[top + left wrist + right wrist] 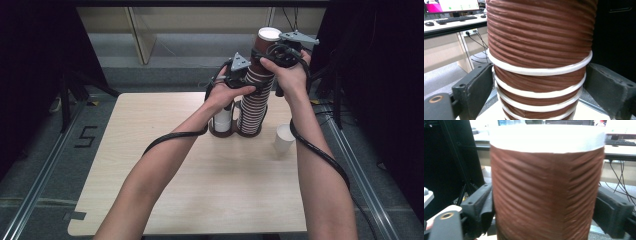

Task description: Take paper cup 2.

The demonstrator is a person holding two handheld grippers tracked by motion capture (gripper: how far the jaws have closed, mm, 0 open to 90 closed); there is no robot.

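Ribbed brown paper cups (252, 100), nested in a tall stack, stand in a brown holder (235, 131) at the table's (150, 165) far edge. From above: a lone white cup (284, 138) just right. Left gripper (539, 82) brackets the white-rimmed stack mid-height, left jaw at a rim, right jaw barely clear. Right gripper (546, 205) straddles the corrugated top cup (547, 182), both jaws touching its sides.

My high view: fixed above near table edge, facing forward and down over light wooden table (165, 190). My left gripper view: level, very close on tall stack of ribbed brown paper cups with white rims (539, 60). Right gripper view: level, close on stack top (547, 190). All three share stack (255, 95).
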